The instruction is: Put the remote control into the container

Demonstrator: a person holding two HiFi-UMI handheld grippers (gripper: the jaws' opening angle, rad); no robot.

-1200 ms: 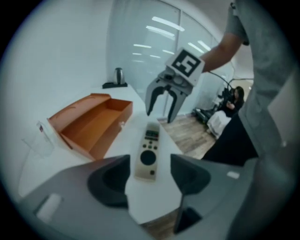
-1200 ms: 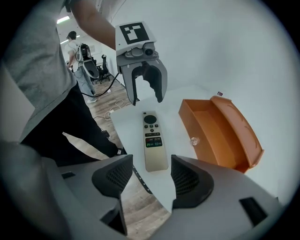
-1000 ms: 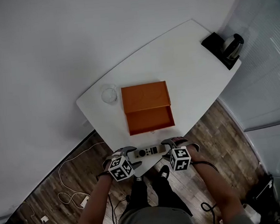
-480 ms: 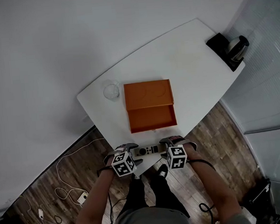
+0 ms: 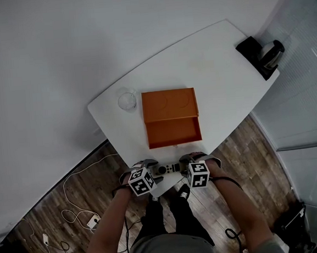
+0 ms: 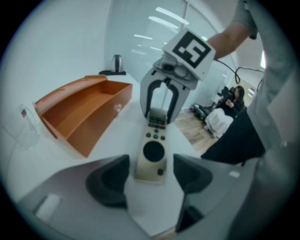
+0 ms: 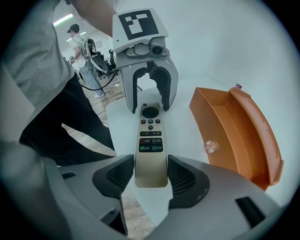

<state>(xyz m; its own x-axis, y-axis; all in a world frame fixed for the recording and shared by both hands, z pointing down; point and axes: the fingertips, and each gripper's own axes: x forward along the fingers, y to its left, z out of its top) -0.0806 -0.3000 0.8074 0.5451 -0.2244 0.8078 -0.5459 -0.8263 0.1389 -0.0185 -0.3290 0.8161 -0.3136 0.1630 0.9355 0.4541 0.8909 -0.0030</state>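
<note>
Right gripper (image 7: 151,177): jaws apart but had just been closing in. The plain end of the remote control (image 7: 151,150) lay between them, with the pads just beside its long sides; I could not see them pressing yet. The remote lay flat and button face up on the white table (image 5: 214,74), close to the edge nearest the person. It ran straight ahead from this gripper to the left gripper (image 7: 150,104), which faced it from the far end. Left gripper, own view: jaws wide apart, the disc-button end of the remote just inside the tips with clear gaps on both sides, nothing gripped. Beyond the remote, ahead and to the right of the right gripper (ahead and to the left of the left one), stood the orange container (image 7: 220,117). Its lid was folded back and its tray was empty and open upward, apart from the remote. Past the container stood a clear glass (image 5: 126,101), and at the far corner a kettle (image 5: 265,53) on a dark base; neither mattered here. Judgement: the step in hand was the two-ended pinch before the lift, so the task had barely begun. To do it well: finish closing the right jaws squarely on the sides, not on the buttons. Bring the left gripper in a little so its pads overlap the body, then close. Keep both grippers level so the remote neither swivels nor skids off the nearby edge. Lift both ends together, carry it over the tray's near wall, and lower it before letting go.
</note>
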